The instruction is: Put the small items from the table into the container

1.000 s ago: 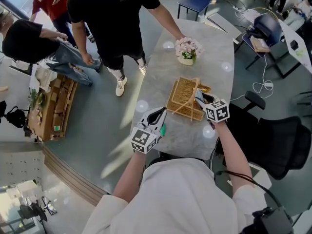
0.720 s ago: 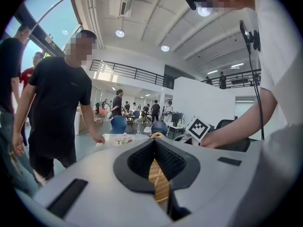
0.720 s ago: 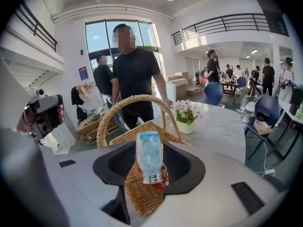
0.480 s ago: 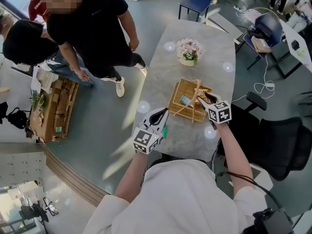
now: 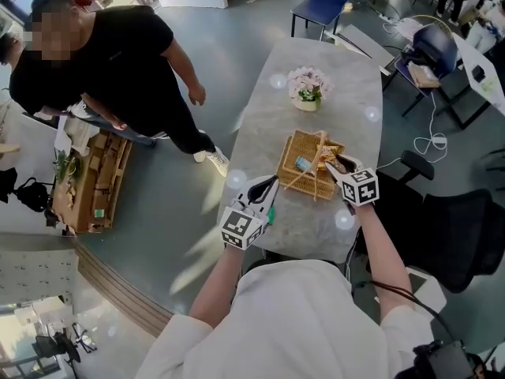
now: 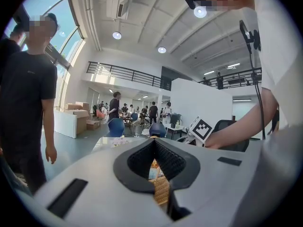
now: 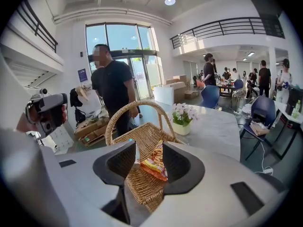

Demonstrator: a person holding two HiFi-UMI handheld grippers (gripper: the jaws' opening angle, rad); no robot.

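Two grippers are working over one long grey table (image 5: pixel 351 105), which is running near to far down the mid of the head view. A bystander in black (image 5: pixel 102 61) is standing on the floor far left, well apart from the table. A black office chair (image 5: pixel 446 227) is sitting to the right, beside the table's near end.

The wicker basket (image 5: pixel 308 185), i.e. the container, is resting on the table's near-right part, w/ its arched handle (image 7: pixel 113 119) standing up.

The right gripper (image 5: pixel 335 164) is hanging over the basket's right rim, pointing down & into it. Its fingers (image 7: pixel 182 167) are standing spread wide w/ nothing pinched, and the right gripper view is looking btwn them straight at the basket's inside.

The left gripper (image 5: pixel 271 184) is hovering over the table's near-left part, just left of the basket & apart from it. Its pads (image 6: pixel 173 162) are pressing together at the tips, w/ nothing btwn them.

A flower pot (image 5: pixel 306 87) w/ pale blooms is sitting toward the table's far end, well apart from the basket.

Re the small items: an orange snack packet (image 7: pixel 154 164) is lying inside the basket on its right side, below the right gripper's jaws. A small blue item (image 5: pixel 301 163) is lying inside on the left side.
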